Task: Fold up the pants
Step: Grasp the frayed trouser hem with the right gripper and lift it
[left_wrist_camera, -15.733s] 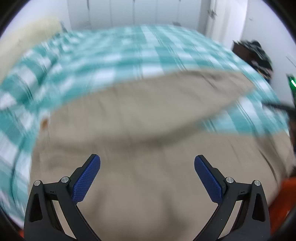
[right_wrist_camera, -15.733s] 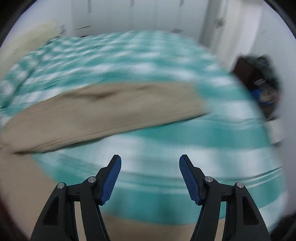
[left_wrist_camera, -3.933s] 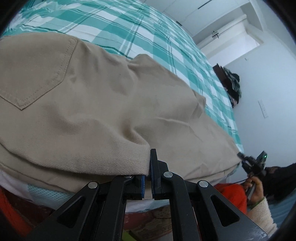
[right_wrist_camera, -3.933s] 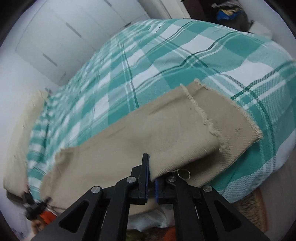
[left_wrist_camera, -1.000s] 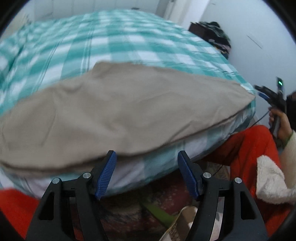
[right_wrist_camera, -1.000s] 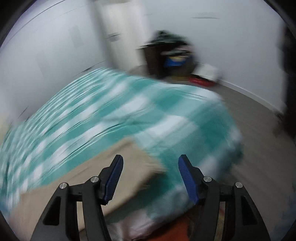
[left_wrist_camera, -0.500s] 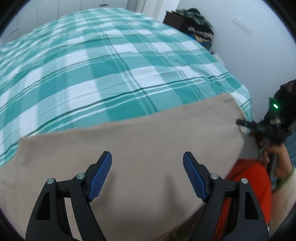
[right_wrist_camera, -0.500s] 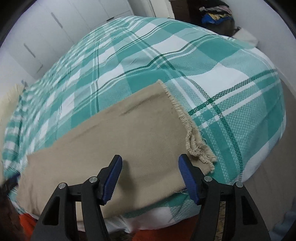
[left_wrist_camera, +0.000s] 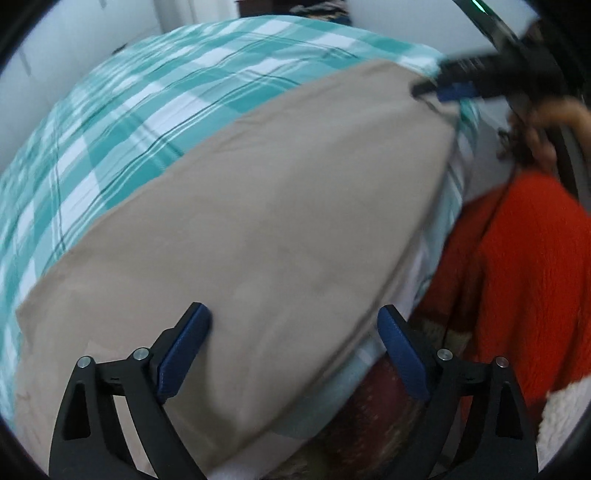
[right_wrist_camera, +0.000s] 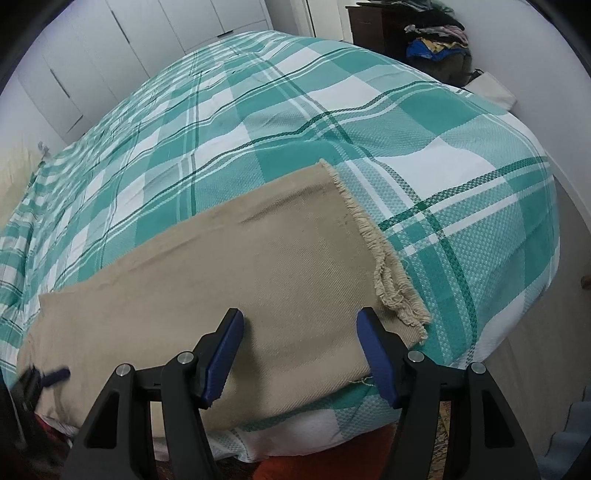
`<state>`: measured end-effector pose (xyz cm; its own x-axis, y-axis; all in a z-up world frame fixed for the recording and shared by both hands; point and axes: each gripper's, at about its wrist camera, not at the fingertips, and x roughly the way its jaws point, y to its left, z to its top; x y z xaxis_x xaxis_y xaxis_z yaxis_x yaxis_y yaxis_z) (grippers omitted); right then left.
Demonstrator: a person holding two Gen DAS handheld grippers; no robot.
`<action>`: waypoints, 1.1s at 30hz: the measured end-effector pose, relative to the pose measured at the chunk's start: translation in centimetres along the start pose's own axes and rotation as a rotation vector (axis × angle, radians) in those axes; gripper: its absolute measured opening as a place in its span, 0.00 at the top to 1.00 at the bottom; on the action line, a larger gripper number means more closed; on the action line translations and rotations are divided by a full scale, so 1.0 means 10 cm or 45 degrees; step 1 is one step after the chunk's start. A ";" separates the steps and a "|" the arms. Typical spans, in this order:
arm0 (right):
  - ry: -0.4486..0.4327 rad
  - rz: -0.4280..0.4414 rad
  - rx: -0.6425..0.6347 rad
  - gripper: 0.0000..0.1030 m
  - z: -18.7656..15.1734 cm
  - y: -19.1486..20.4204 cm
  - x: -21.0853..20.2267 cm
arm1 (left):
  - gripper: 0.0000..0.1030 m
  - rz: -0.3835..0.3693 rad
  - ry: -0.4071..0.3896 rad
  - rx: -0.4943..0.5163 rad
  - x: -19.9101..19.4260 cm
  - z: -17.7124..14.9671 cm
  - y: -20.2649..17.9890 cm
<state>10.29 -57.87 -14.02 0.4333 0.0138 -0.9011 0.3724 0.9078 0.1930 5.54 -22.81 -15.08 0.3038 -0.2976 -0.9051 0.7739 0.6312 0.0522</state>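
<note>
The tan pants [left_wrist_camera: 280, 221] lie folded lengthwise along the near edge of the bed. In the right wrist view the pants [right_wrist_camera: 236, 280] end in frayed cuffs [right_wrist_camera: 384, 269] at the right. My left gripper [left_wrist_camera: 291, 350] is open and empty, just above the waist end. My right gripper [right_wrist_camera: 299, 350] is open and empty, above the leg end next to the cuffs. The right gripper also shows in the left wrist view [left_wrist_camera: 454, 90] at the far end of the pants. The left gripper shows blurred in the right wrist view [right_wrist_camera: 44, 380] at the lower left.
The teal and white checked bedspread [right_wrist_camera: 295, 110] covers the bed. White wardrobe doors [right_wrist_camera: 147, 44] stand behind it. A dark cabinet with piled clothes [right_wrist_camera: 436, 33] stands at the back right. My red sleeve [left_wrist_camera: 517, 277] is to the right of the bed edge.
Both grippers let go of the pants seconds ago and stay open. In the last half second the left gripper has swung right along the pants; the right gripper has moved slightly closer to the cuffs.
</note>
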 end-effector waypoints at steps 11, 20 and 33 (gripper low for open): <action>-0.404 0.383 0.605 0.38 -0.44 -0.87 -0.62 | 0.11 -0.155 -0.091 -0.416 -0.33 0.06 0.65; -0.208 0.660 0.846 0.38 -0.50 -1.16 -0.32 | 0.11 -0.039 0.004 -0.289 0.00 0.11 0.39; 0.023 0.690 0.684 0.50 -0.23 -0.74 0.12 | 0.05 0.000 -0.005 -0.240 0.07 0.10 0.29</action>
<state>6.21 -63.66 -17.44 0.6578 0.4103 -0.6316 0.4613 0.4435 0.7685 8.54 -21.94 -15.16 0.3059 -0.3002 -0.9035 0.6563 0.7540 -0.0283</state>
